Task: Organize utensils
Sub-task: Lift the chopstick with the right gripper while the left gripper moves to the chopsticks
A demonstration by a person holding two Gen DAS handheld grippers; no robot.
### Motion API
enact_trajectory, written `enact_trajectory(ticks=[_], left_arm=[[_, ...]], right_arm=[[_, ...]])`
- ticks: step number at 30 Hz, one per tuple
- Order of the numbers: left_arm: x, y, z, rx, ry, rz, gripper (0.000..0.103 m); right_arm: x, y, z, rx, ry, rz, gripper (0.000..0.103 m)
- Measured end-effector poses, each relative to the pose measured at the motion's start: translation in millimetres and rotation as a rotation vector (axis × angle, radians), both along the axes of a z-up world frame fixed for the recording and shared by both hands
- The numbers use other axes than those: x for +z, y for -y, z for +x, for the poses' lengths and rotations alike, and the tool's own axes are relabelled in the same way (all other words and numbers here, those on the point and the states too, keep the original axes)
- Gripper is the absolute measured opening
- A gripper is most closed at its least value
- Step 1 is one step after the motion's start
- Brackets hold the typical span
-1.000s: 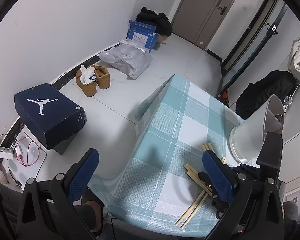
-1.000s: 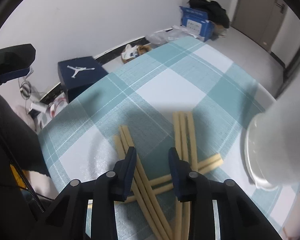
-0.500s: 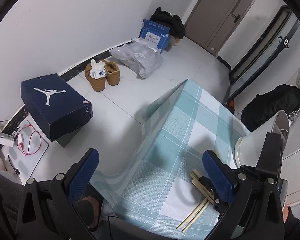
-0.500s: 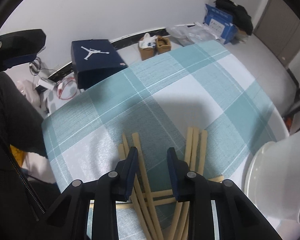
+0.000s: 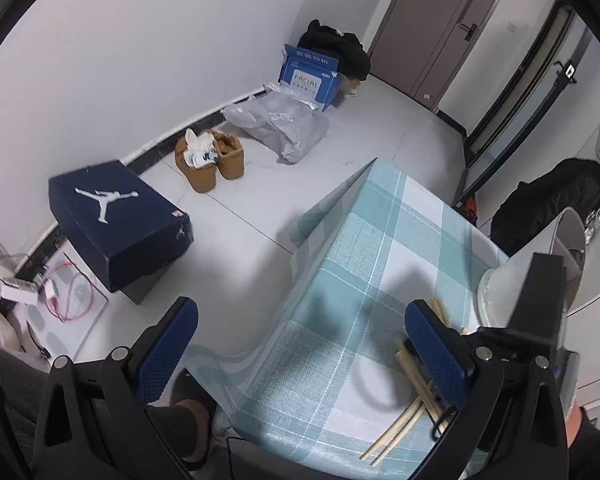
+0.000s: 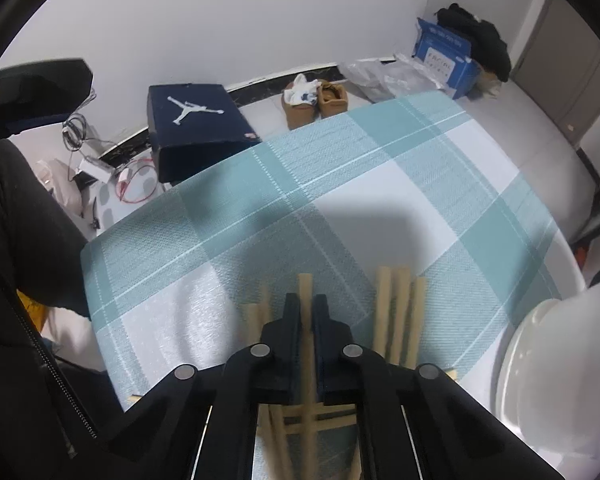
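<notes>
**Chopstick clamped in my right tongs**

Chopstick (image 6: pixel 306 300) sits pinched between my right gripper (image 6: pixel 307 308) pads, above the checked tablecloth (image 6: pixel 260 208). More chopsticks (image 6: pixel 398 312) lie crossed beside a white container (image 6: pixel 540 380). My left gripper (image 5: pixel 300 344) hangs wide apart, holding nothing.

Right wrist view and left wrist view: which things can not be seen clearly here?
- Chopsticks: right wrist view, near ends hidden under the right gripper, so no full count.
- White container: cut by the frame edge; its inside is unseen.
- Left wrist view: the left gripper's right finger covers part of the chopsticks.
</notes>
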State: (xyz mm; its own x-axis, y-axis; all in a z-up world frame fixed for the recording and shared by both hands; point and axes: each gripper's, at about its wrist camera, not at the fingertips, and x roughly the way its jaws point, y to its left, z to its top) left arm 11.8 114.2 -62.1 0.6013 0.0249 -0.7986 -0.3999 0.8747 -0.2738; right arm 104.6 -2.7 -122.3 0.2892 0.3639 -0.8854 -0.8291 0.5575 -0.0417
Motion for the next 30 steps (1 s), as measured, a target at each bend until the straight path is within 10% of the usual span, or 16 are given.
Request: enact_trajectory(ticks=[14, 30], left_arm=[[1.0, 19.0, 7.1, -0.048, -0.011, 0.032, 0.102], [-39.2, 69.7, 24.5, -0.260, -0.180, -0.154, 0.099]], right_arm=[[66.8, 63.5, -4.6, -0.205, 0.148, 0.211, 0.005], [99.6, 154.2, -15.3, -0.455, 0.124, 0.531, 0.005]])
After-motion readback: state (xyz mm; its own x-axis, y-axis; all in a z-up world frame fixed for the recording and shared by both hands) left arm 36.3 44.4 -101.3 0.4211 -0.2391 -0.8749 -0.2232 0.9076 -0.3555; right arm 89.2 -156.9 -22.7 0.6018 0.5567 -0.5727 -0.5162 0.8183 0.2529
